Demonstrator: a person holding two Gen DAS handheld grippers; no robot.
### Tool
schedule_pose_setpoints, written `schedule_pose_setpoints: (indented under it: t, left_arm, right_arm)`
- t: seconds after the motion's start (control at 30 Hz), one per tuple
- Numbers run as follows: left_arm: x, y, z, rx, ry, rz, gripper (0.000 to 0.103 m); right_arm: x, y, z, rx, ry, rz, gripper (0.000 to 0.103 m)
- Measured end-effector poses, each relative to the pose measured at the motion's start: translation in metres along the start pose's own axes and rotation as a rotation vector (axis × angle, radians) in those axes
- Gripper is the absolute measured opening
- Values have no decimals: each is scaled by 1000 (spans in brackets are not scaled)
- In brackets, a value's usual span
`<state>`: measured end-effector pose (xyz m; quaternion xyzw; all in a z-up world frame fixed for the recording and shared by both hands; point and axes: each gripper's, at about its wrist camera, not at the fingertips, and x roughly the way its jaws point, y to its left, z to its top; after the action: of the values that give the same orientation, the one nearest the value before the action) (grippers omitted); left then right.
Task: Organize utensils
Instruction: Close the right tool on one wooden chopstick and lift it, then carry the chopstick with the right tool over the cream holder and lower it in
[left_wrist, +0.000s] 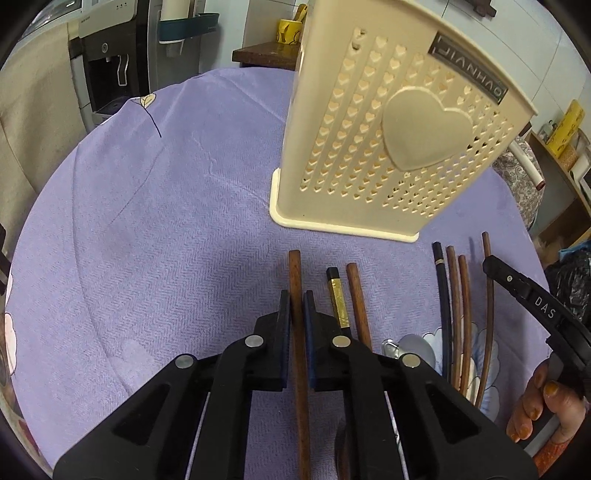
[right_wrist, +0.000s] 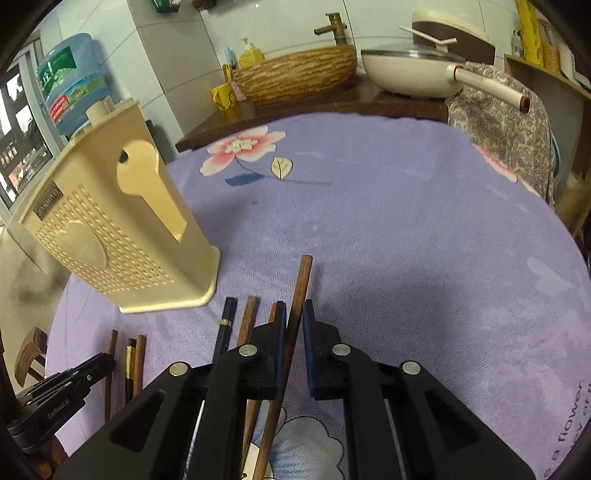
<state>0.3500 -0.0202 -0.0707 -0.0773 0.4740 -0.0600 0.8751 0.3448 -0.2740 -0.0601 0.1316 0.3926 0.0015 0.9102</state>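
Left wrist: jaws clamp brown chopstick (left_wrist: 295, 288); right jaws grip another chopstick (right_wrist: 300, 295).

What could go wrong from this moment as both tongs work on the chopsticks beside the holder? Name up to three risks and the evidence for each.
1. The left tongs grip a brown chopstick far from its tip; it could pivot or slip when lifted.
2. The right tongs straddle a brown chopstick with neighbours close alongside, which may get dragged.
3. The cream holder stands close ahead; a swinging chopstick might knock it.
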Motion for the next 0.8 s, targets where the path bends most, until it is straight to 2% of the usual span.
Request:
schedule_pose_setpoints:
  t: [0.2, 0.6, 0.8]
  left_arm:
    - [-35, -2, 4, 10, -85, -27, 7]
    - [-131, 0, 2, 11, -285, -89, 7]
    - [-169, 0, -1, 14, -349, -118, 7]
  right_arm:
    - [-32, 8, 9, -52, -115, 16, 9]
    - [-121, 23, 18, -165, -388, 33, 7]
    - [-153, 25, 17, -192, -434, 79, 7]
